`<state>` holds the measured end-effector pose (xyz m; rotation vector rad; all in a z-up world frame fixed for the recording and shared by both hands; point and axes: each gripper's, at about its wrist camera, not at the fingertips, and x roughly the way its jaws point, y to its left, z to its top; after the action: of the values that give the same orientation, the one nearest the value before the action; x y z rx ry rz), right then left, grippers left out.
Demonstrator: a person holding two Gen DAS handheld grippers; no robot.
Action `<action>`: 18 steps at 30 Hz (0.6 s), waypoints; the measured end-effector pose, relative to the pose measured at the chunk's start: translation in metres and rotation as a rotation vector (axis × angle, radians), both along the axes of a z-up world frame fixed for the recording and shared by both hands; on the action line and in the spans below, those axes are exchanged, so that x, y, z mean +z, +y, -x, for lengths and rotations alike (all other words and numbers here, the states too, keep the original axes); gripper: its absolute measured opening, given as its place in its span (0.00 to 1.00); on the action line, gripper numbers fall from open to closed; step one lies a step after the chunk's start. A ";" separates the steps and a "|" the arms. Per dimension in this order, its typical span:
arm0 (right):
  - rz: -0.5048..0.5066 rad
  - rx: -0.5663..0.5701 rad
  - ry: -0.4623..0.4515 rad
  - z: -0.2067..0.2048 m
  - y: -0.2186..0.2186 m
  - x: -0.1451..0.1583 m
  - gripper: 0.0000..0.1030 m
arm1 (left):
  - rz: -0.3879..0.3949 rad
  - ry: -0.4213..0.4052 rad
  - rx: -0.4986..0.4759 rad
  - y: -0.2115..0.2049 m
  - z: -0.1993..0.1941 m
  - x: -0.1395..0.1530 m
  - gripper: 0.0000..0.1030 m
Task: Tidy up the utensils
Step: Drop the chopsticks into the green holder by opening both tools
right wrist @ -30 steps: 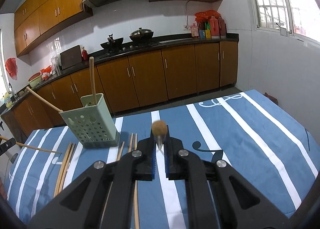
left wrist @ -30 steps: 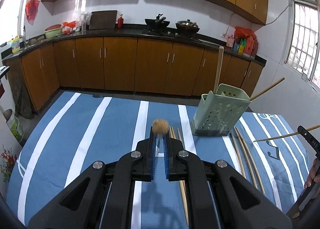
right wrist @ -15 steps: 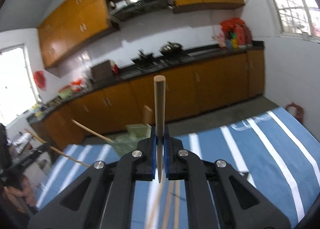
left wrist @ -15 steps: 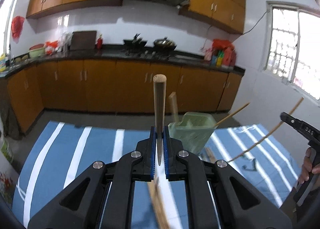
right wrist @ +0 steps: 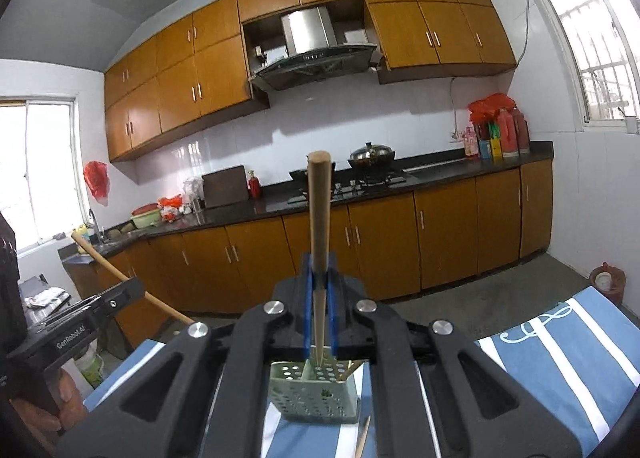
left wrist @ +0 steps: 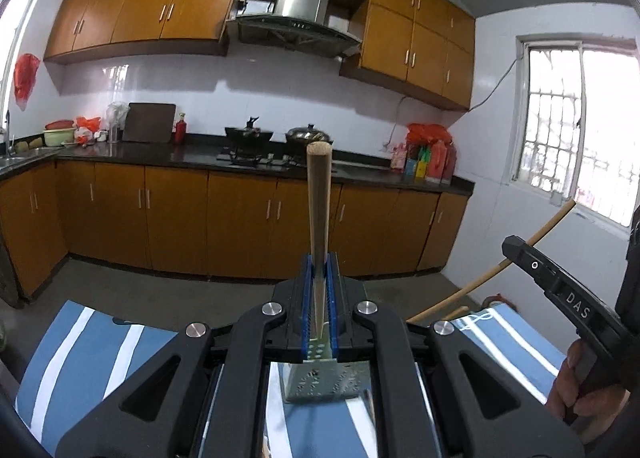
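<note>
Both grippers have risen since a second ago, lifting their sticks off the blue white-striped tablecloth (right wrist: 560, 354), now showing only at six o'clock. The pale green perforated plastic utensil holder (right wrist: 316, 398) is sitting below the right gripper (right wrist: 319, 298), which is clamping a smooth tapered wooden chopstick (right wrist: 319, 218); the left gripper (left wrist: 319, 298) is pinching another (left wrist: 319, 210). Round, slick wood may be pivoting between pads, missing the holder's opening.

Daylight came from blown-out barred windows (left wrist: 580, 126) at 3 o'clock. White tiled backsplash (right wrist: 360, 126) showed glare patches. Fisheye bent the edges, corners vignetted black; focus mostly sharp.
</note>
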<state>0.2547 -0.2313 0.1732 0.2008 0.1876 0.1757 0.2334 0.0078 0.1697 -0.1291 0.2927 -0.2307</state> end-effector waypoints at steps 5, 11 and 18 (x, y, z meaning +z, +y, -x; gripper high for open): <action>0.025 -0.001 0.084 -0.040 0.007 -0.023 0.07 | 0.012 0.087 -0.004 0.001 -0.028 -0.026 0.07; 0.013 0.002 0.154 -0.065 0.009 -0.043 0.08 | 0.014 0.140 -0.014 0.001 -0.040 -0.044 0.07; 0.014 -0.004 0.154 -0.063 0.007 -0.045 0.28 | 0.024 0.163 -0.006 -0.001 -0.043 -0.045 0.07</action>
<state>0.3177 -0.2241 0.1285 0.2014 0.3410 0.1546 0.2766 0.0064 0.1246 -0.1709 0.4524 -0.2297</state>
